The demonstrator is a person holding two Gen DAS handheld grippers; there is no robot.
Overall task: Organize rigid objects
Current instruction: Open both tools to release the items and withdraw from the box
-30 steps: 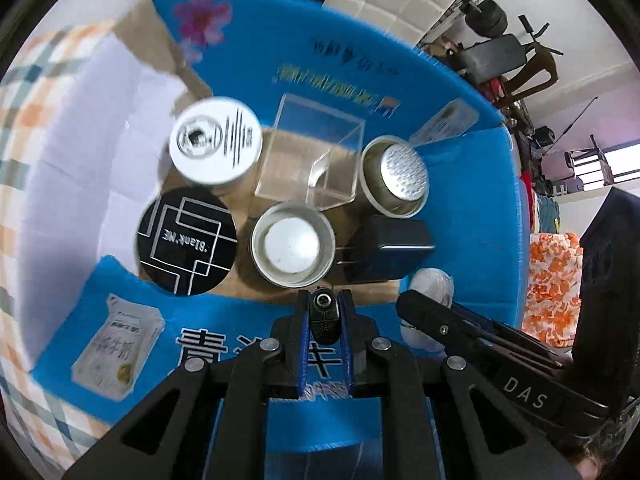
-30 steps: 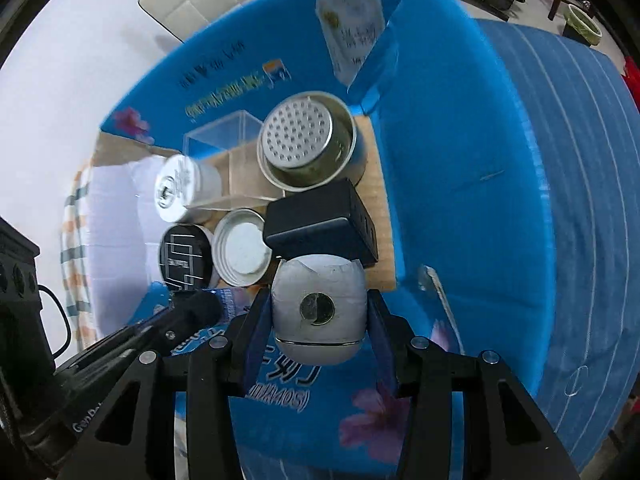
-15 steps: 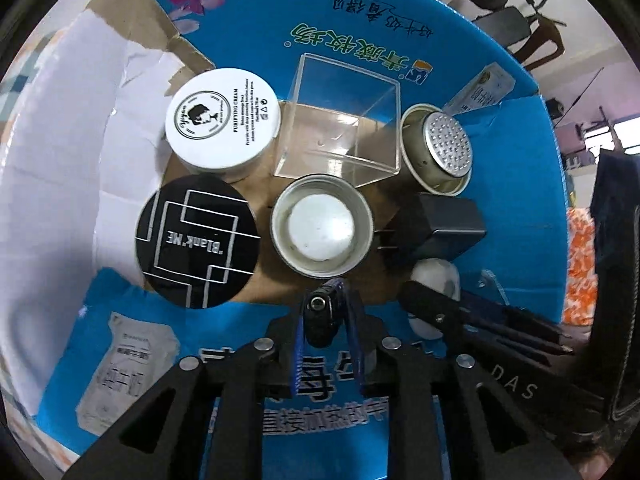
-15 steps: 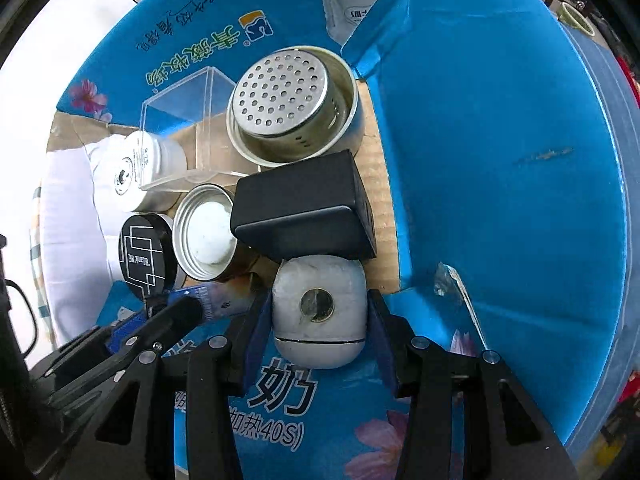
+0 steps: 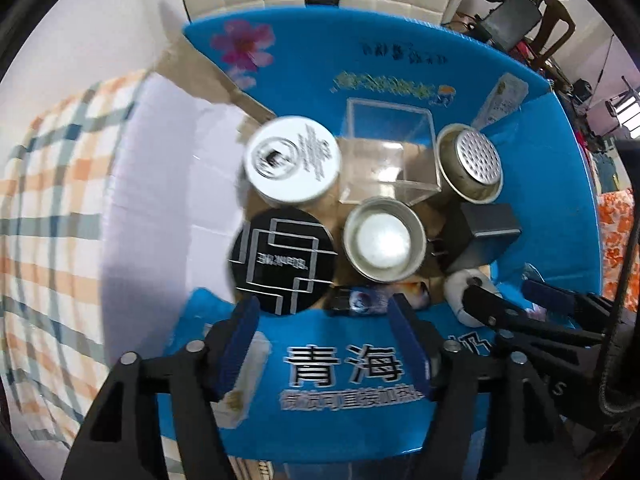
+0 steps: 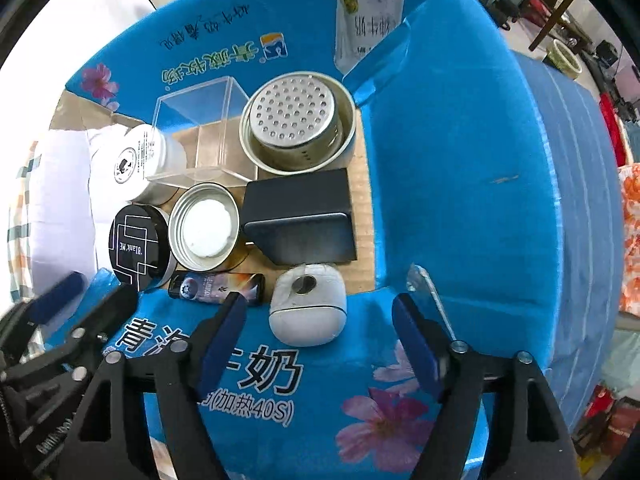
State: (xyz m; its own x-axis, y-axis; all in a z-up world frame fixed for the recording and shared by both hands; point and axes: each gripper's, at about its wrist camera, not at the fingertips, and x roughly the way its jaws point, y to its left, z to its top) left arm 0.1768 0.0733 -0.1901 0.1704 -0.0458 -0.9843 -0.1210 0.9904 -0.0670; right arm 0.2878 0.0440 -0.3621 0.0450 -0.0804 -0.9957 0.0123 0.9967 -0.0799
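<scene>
I look straight down into a blue cardboard box (image 6: 460,168). Along its near wall lie a white rounded case (image 6: 307,303) and, to its left, a small dark tube (image 6: 218,287), long axis across the view. My right tool (image 6: 318,330) has just opened wide, the case loose between its jaws. My left tool (image 5: 322,338) has likewise just opened wide above the tube. A black adapter (image 6: 304,216) and an open tin (image 6: 205,226) crowd behind.

Two wrist fisheyes, both looking straight down into the blue box (image 5: 400,68).
Close above its near wall; shared at frame centre: round tins, clear cube (image 6: 204,128), black block (image 5: 484,232), seen from neighbouring spots.
</scene>
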